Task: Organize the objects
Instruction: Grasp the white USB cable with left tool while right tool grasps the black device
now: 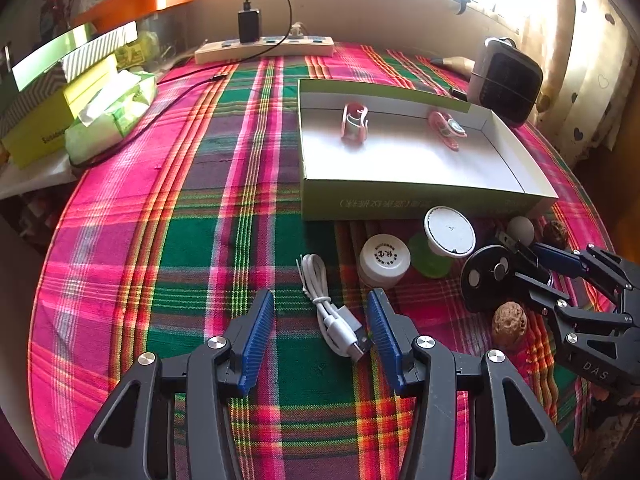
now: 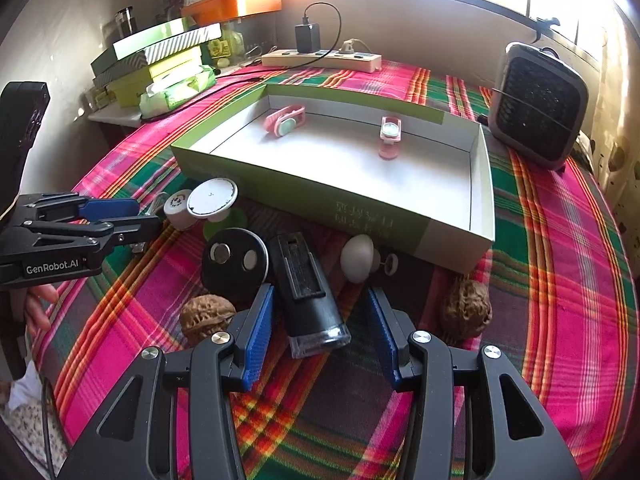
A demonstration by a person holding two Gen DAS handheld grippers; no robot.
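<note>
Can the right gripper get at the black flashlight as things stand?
Probably yes: the right gripper is open with the black flashlight lying between its fingers; the walnut and black disc sit close beside.

- Green box (image 2: 248, 168), open, white inside, holds two pink watches (image 2: 285, 120) (image 2: 390, 136).
- Before it: black light (image 2: 308, 292), two walnuts (image 2: 206, 316) (image 2: 468, 312), white cable (image 1: 332, 312), jar (image 1: 384, 260).
</note>
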